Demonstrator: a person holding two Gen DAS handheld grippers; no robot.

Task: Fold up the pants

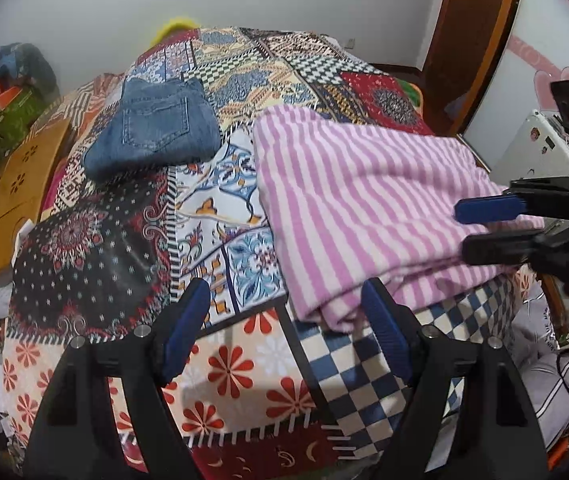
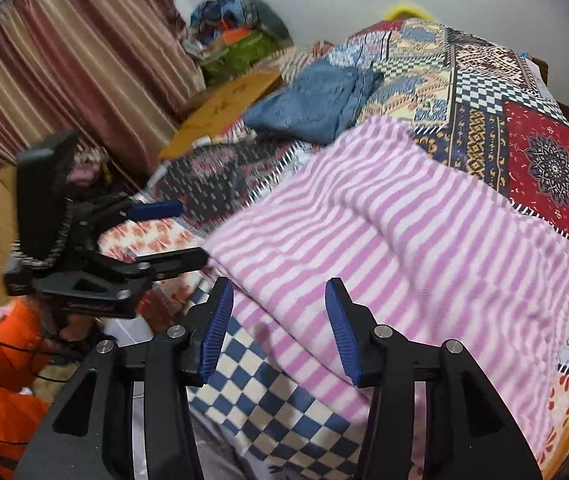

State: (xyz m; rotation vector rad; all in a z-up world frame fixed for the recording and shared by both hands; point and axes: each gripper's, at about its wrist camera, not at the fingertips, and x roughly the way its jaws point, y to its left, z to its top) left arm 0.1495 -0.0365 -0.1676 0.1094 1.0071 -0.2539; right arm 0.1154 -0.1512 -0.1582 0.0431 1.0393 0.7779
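The pink-and-white striped pants (image 1: 360, 204) lie folded in layers on the patchwork bedspread (image 1: 228, 372), near its front right edge; they also show in the right wrist view (image 2: 396, 236). My left gripper (image 1: 284, 320) is open and empty, just left of the pants' near corner. My right gripper (image 2: 276, 320) is open and empty, over the pants' near edge. In the left wrist view it (image 1: 462, 230) comes in from the right beside the pants. The left gripper (image 2: 192, 232) shows at the left in the right wrist view.
Folded blue jeans (image 1: 152, 132) lie farther back on the bed, also in the right wrist view (image 2: 316, 100). A wooden board (image 1: 16, 184) leans at the bed's left side. Curtains (image 2: 64, 68) and a pile of bags (image 2: 236, 40) stand behind. A white machine (image 1: 540, 148) is at the right.
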